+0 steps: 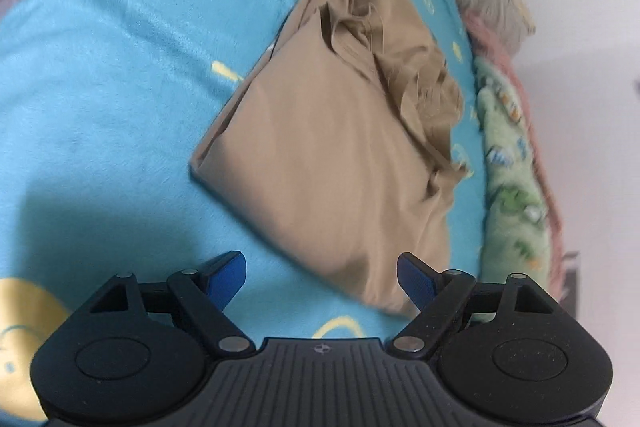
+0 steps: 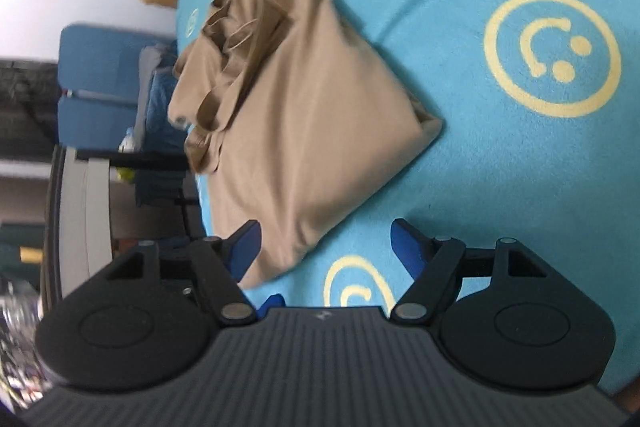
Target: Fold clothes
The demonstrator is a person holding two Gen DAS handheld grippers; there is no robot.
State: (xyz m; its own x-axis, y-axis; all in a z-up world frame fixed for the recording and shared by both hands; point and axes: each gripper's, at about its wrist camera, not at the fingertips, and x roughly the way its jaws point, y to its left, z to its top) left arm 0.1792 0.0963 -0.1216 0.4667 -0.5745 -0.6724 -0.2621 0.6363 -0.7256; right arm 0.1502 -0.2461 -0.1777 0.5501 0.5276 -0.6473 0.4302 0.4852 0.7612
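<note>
A tan garment (image 1: 320,147) lies folded into a rough rectangle on a turquoise blanket (image 1: 112,67) printed with pale yellow smiley faces. Most of its top face is smooth and flat, one broad panel with only soft creases — but one end is a bunched heap of loose fabric, with hems and narrow edges twisted over one another and a puckered tip at the far end. In the left wrist view the smooth panel runs from the near centre toward the far right, the crumpled part lying along its right and far side, close to a green patterned blanket (image 1: 508,179) at the right edge of the bed. In the right wrist view the same garment (image 2: 304,131) sits left of centre, its bunched end toward the far left by the bed's edge, a neat folded corner pointing right toward a large smiley print (image 2: 552,53).

The left gripper (image 1: 322,279) hovers at the garment's near corner, its blue-padded jaws spread wide with nothing between them. The right gripper (image 2: 326,247) is likewise spread — its left finger (image 2: 244,247) overlaps the garment's near edge in the view, though whether it touches the cloth cannot be told, and nothing is pinched
</note>
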